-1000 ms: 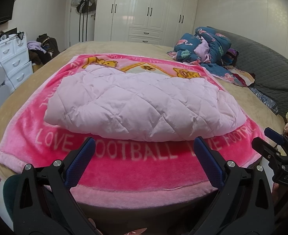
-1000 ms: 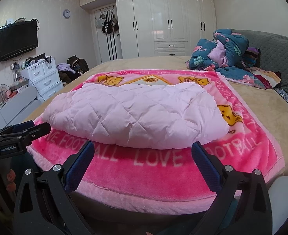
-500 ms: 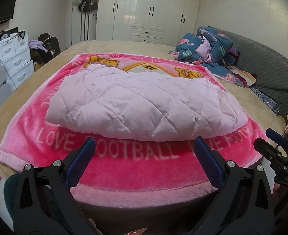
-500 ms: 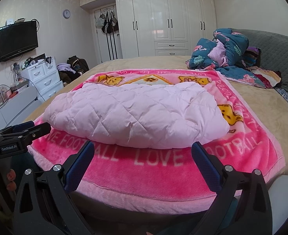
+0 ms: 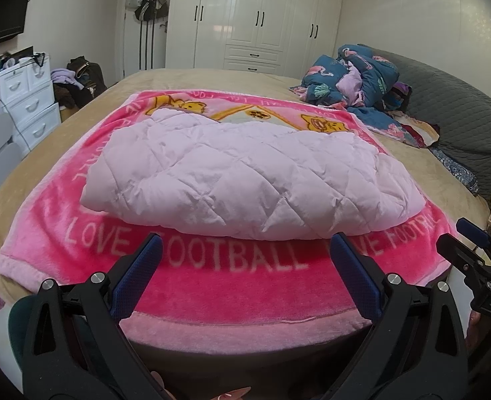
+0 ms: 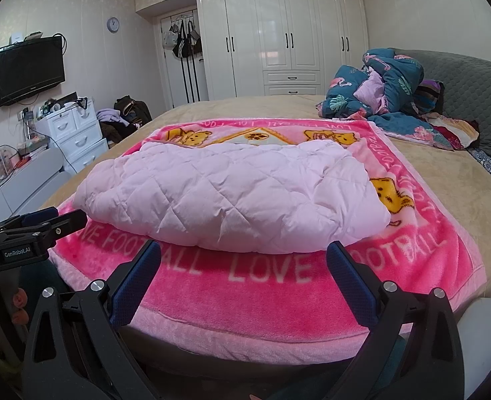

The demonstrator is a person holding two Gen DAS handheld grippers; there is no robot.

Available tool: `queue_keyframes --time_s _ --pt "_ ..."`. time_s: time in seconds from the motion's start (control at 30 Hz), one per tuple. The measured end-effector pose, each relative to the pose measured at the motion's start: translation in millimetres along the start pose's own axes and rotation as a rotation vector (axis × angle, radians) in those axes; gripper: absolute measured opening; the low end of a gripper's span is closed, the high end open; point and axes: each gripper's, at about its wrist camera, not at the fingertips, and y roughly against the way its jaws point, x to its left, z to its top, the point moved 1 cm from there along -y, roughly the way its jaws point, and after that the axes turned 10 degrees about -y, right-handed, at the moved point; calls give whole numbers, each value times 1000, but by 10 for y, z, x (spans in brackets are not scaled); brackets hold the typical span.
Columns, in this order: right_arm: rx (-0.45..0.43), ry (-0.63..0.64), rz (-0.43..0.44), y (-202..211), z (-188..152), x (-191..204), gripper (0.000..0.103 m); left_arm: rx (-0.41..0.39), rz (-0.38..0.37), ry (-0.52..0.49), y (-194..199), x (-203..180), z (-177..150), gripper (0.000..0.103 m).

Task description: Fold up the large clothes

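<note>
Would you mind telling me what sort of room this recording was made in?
Most likely a home bedroom: a wide tan-covered bed fills the view, tall glossy white wardrobes line the far wall, and a black wall-mounted television hangs above white plastic drawer units.

Quilted jacket (image 5: 245, 180) — pale pink cloth, soft matt sheen, puffy. Blanket (image 5: 232, 286) beneath: fuzzy pink fleece. Wardrobe (image 6: 288, 33) doors glossy white — hand-held gripper (image 5: 245, 260) fingers matt black plastic, blue textured pads (image 5: 138, 276).

bright, even | wardrobe (image 6: 278, 33) glare | sharp (fisheye-bent, dark corners)
</note>
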Motion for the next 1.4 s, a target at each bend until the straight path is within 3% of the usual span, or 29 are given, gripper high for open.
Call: queue_keyframes --time_s 1.07,1.4 --pt "2 4 -3 -1 1 8 99 -2 12 -17 9 -5 19 94" --pt "7 0 -8 3 12 -24 99 25 -33 -11 -76 41 -24 94"
